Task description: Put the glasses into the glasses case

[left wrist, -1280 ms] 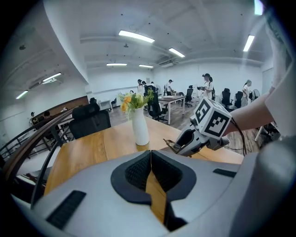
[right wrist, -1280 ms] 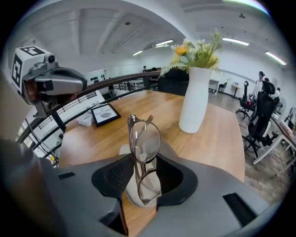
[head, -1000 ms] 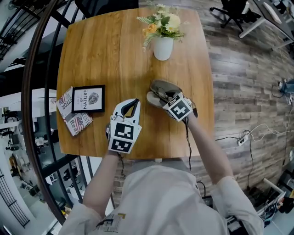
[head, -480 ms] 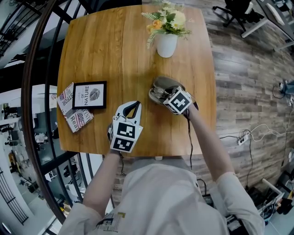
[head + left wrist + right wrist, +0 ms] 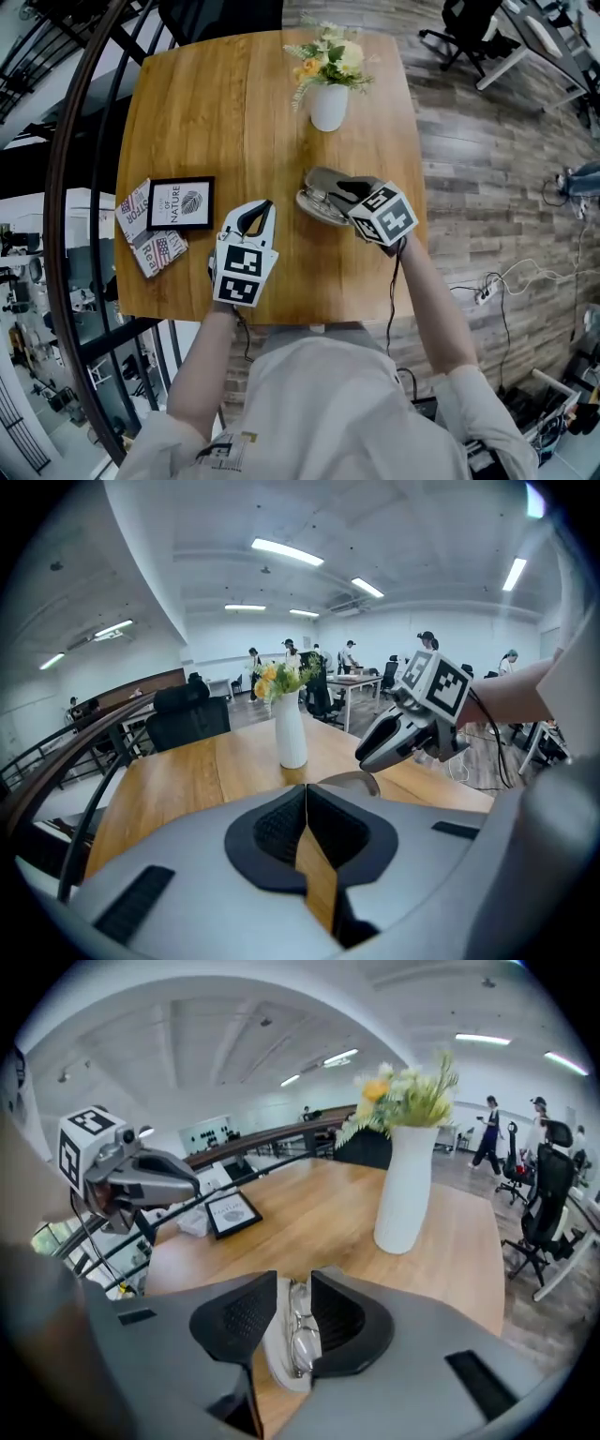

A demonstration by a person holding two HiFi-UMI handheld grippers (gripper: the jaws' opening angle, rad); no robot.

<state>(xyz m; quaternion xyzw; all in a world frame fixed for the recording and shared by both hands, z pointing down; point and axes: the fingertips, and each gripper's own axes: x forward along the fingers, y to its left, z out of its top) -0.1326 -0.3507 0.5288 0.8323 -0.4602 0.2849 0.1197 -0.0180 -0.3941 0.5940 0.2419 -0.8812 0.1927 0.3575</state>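
While the right gripper [image 5: 343, 193] reaches over the open glasses case [image 5: 315, 201] near the table's [image 5: 187, 112] right edge, its jaws are closed to a narrow gap on the glasses [image 5: 302, 1339]. In the right gripper view the glasses stand on edge between the two dark pads [image 5: 342, 1321], with one lens and the thin metal frame showing. The pale inside of the case sits just beside and under them, against the left pad. Whether the glasses already rest in the case or are held just above it cannot be told.

The left gripper [image 5: 262, 209] sits near the front of the table, just left of the case and apart from it. Its own view shows the jaws pressed together at the tips with nothing between them, only bare wood behind.

A white vase [image 5: 329, 105] of yellow and white flowers stands further back on the table, beyond the case. At the left edge lies a black picture frame [image 5: 180, 202], partly resting on a printed booklet [image 5: 141, 240]. In the left gripper view the right gripper hangs over the rounded top of the case, with the vase behind.
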